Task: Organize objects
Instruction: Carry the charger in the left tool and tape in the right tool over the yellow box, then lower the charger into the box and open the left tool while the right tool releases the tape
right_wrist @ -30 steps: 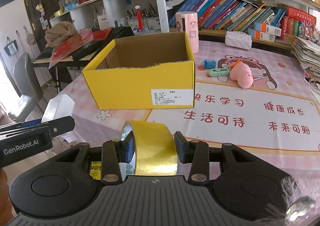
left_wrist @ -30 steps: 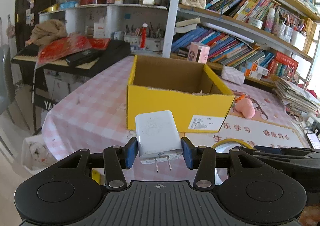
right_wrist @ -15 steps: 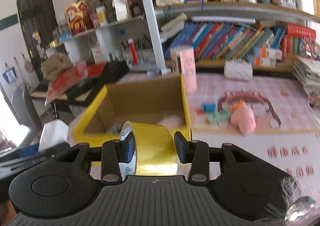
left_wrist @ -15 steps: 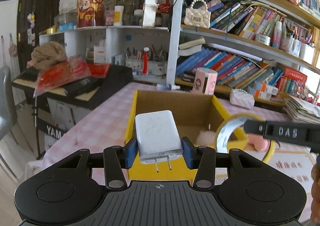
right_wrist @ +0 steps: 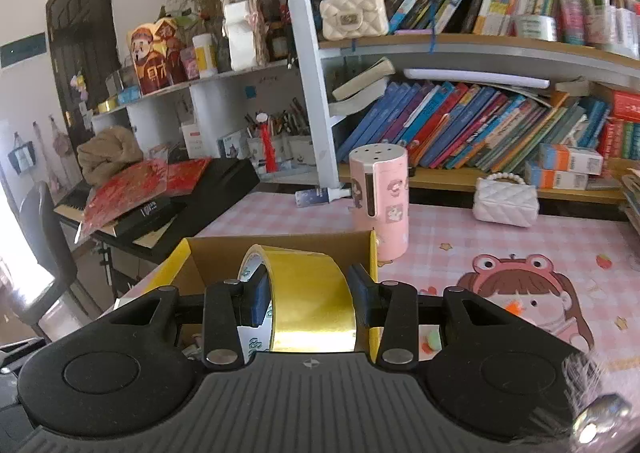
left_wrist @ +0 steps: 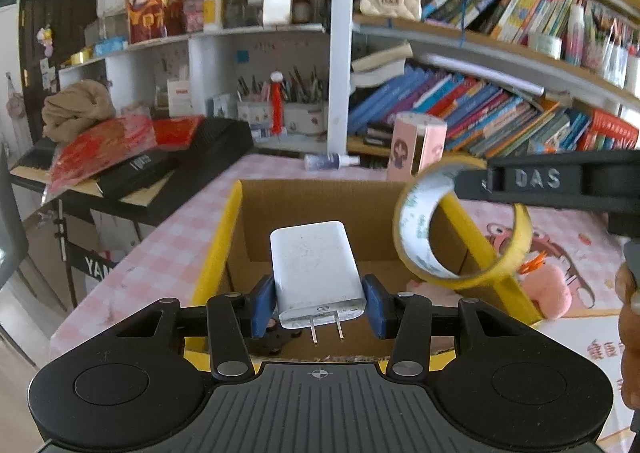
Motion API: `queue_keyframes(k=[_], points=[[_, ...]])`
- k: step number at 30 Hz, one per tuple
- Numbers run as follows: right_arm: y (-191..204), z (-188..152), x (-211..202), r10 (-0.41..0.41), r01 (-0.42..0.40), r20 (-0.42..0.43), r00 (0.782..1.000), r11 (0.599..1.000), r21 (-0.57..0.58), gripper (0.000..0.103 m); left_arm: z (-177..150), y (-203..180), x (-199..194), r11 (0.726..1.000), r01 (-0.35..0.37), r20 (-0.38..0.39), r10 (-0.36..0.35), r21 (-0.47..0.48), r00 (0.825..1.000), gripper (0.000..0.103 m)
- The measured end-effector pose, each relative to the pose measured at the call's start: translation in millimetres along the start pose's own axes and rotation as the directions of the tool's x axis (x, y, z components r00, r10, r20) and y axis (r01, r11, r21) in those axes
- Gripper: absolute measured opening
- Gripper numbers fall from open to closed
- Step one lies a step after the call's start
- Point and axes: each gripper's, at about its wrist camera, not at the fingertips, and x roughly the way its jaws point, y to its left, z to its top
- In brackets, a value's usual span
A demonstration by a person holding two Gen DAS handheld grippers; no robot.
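My left gripper [left_wrist: 318, 305] is shut on a white plug charger [left_wrist: 314, 265], prongs toward the camera, held over the open yellow cardboard box [left_wrist: 218, 253]. My right gripper [right_wrist: 306, 301] is shut on a yellow tape roll [right_wrist: 308, 301], held above the box's right side [right_wrist: 373, 253]. The tape roll [left_wrist: 460, 225] and the right gripper's arm also show in the left wrist view, over the box's right wall. A pink soft toy [left_wrist: 424, 285] lies inside the box.
A pink canister [right_wrist: 380, 197] stands just behind the box. A pink plush [left_wrist: 548, 293] and a frog-hat picture mat [right_wrist: 528, 293] lie to the right. Bookshelves [right_wrist: 480, 125] back the table. A keyboard with red packets [left_wrist: 132, 157] is at the left.
Both grippers have risen and moved forward from in front of the box to over its opening, each still holding its object.
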Motion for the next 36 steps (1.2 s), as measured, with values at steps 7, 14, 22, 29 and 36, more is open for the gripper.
queue_keyframes(k=[7,14,22,29,36], points=[[0,-4,44,0.029,-0.032,-0.063,0.998,0.999,-0.039,0.038,-2,-7,30,0.999,-0.025,-0.074,0.026,0.021,0.997,0.045],[1,-13,78,0.051,-0.061,-0.126,0.991,0.995,-0.076,0.038,-7,-10,51,0.998,-0.054,-0.149,0.060,0.042,0.987,0.045],[12,-17,101,0.093,-0.121,-0.194,0.977,0.983,-0.137,0.038,-8,-11,64,0.996,-0.075,-0.194,0.084,0.053,0.977,0.046],[15,-20,115,0.115,-0.156,-0.269,0.956,0.978,-0.139,0.038,-9,-11,69,0.996,-0.074,-0.198,0.084,0.055,0.977,0.043],[17,-24,118,0.122,-0.180,-0.308,0.944,0.969,-0.167,0.037,-9,-13,69,0.996,-0.073,-0.197,0.083,0.057,0.977,0.043]])
